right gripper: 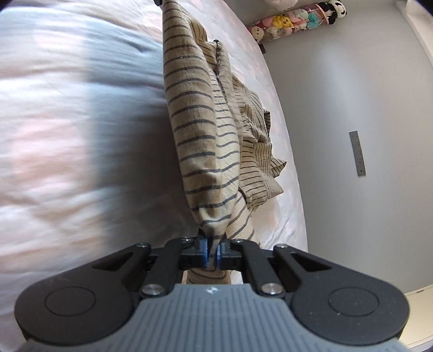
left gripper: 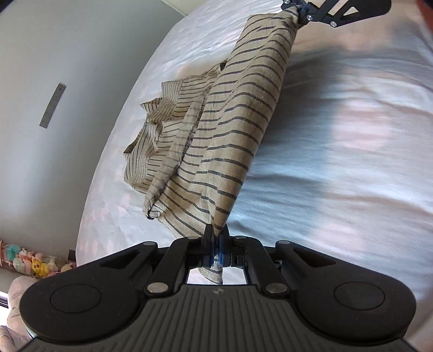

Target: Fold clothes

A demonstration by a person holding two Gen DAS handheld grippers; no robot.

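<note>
A beige garment with dark stripes hangs stretched between both grippers above a bed. In the left wrist view my left gripper is shut on one bunched corner of the striped garment, cloth pinched between its blue pads. My right gripper shows at the top, clamped on the far corner. In the right wrist view my right gripper is shut on the striped garment, fabric squeezed between the pads. The rest of the cloth, with its sleeves, sags crumpled onto the bed. The far end runs out of the top edge.
The bed is covered by a pale pink sheet. Beyond its edge lies a grey floor with a small grey strip. A row of soft toys stands by the wall.
</note>
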